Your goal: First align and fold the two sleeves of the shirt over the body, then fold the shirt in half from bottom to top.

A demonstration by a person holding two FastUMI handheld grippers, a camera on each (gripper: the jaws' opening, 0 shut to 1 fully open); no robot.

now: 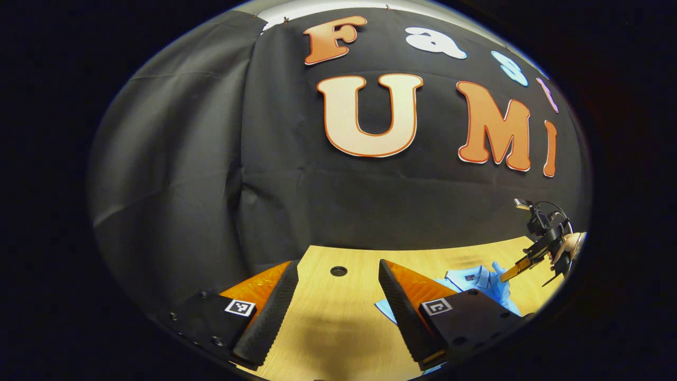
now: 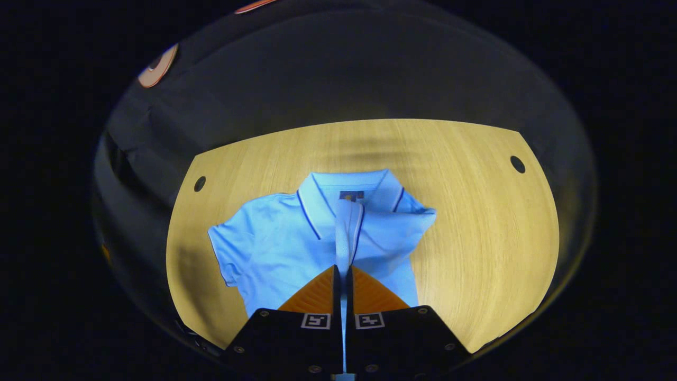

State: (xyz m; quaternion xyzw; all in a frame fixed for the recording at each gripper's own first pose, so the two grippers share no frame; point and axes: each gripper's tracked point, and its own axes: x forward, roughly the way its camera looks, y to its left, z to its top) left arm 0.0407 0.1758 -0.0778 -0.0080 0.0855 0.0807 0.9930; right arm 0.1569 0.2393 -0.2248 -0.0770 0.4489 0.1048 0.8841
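While the shirt [image 2: 296,238] lies flat at table [image 2: 476,222] centre, the right gripper [image 2: 341,275] hovers over its placket, jaws nearly pressed together on nothing. The left gripper [image 1: 338,296], jaws spread, hangs off at nine o'clock; a late left grasp risks uneven sleeves.

The left gripper view sits low at the table [image 1: 338,317] edge, facing the booth wall [image 1: 211,159] nearly level, while the right gripper view looks steeply down from above the shirt [image 2: 296,238]; both share the tabletop and the shirt, seen far off in the left gripper view.
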